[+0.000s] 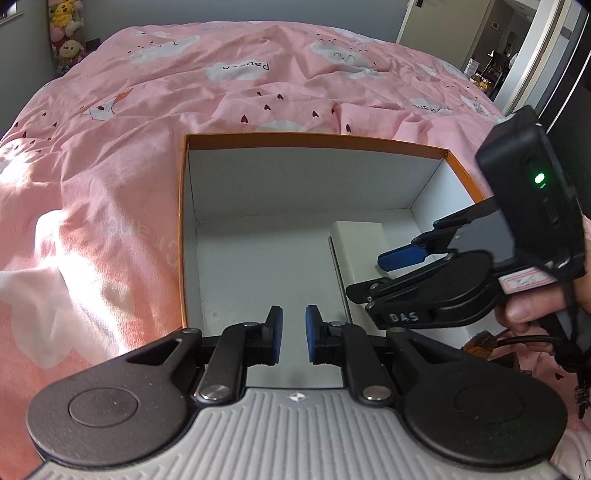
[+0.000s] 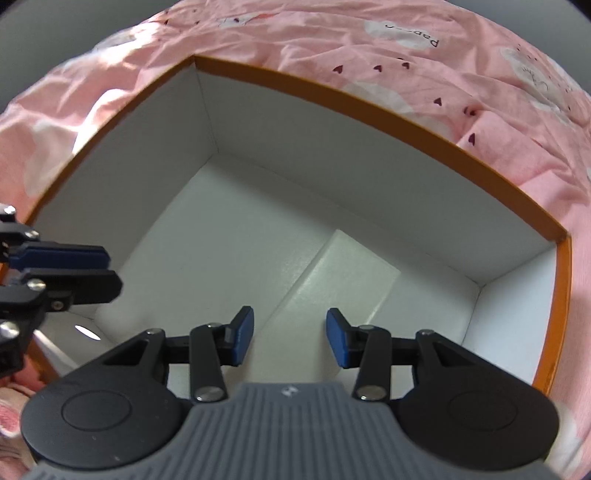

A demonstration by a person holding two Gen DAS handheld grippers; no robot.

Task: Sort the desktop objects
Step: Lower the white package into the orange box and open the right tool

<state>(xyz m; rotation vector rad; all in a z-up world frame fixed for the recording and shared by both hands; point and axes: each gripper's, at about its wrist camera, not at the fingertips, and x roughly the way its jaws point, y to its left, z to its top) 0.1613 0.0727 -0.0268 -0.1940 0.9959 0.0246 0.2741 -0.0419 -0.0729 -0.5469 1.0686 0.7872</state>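
Observation:
An open cardboard box with an orange rim (image 1: 314,140) and white inside lies on the bed; it also fills the right wrist view (image 2: 369,110). A flat white box (image 1: 360,247) lies on its floor at the right; in the right wrist view it (image 2: 343,273) sits just below and ahead of my right gripper. My left gripper (image 1: 294,334) is over the box's near edge, jaws a little apart, empty. My right gripper (image 2: 290,339) is open and empty above the white box. It shows in the left wrist view (image 1: 384,273), and the left gripper shows at the left of the right wrist view (image 2: 103,273).
A pink bedcover with cloud and heart prints (image 1: 110,147) surrounds the box. Plush toys (image 1: 66,29) stand at the far left wall. A doorway (image 1: 495,55) is at the far right. A small brown thing (image 1: 480,341) lies beside the box's right wall.

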